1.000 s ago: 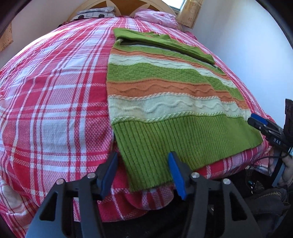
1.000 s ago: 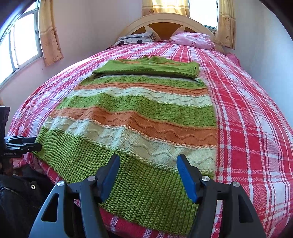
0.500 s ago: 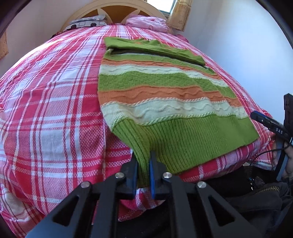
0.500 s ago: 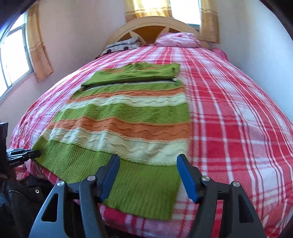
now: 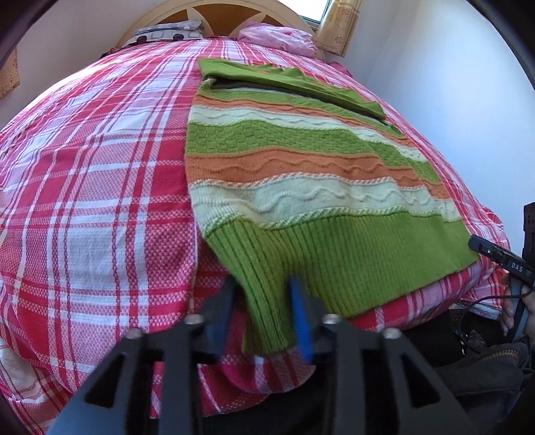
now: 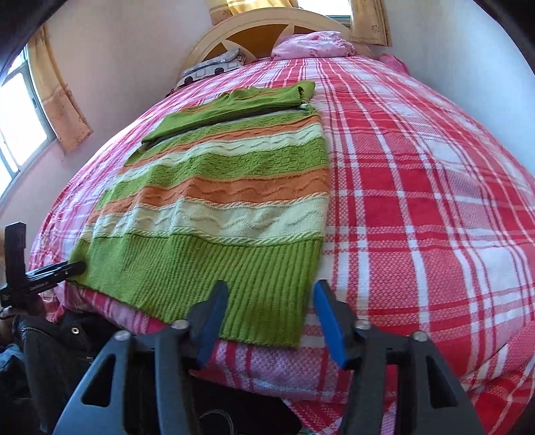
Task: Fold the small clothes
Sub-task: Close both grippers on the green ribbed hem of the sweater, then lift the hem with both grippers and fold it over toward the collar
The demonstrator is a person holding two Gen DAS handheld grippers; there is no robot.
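Left tongs [image 5: 264,314]: we found the jaws opening, a bunched corner of the sweater's [image 5: 301,174] ribbed green hem hanging between the blue pads [image 5: 301,321]. The picture was blurred there, and we saw a gap on the left side of the cloth, so we judged the pads not pressing it.

Right tongs [image 6: 271,314]: we found the jaws closing, the opposite hem corner lying between the pads but clear of both; nothing gripped.

Sweater: knitted, striped green, orange and cream, spread flat on the bed [image 6: 418,207] along its near edge. In the left wrist view it lay on the right half of the bed; in the right wrist view, on the left half. Its upper part was folded over in a green band across the far end. The ribbed hem overhung the near edge of the bed slightly.

Bed: covered with a red, pink and white plaid spread. We noted a pink pillow [image 6: 311,45] and a grey patterned pillow [image 6: 214,68] by the arched wooden headboard [image 6: 260,30].

Surroundings: yellow curtains [image 6: 57,107] at the windows; black bag [image 6: 43,351] below the near edge.
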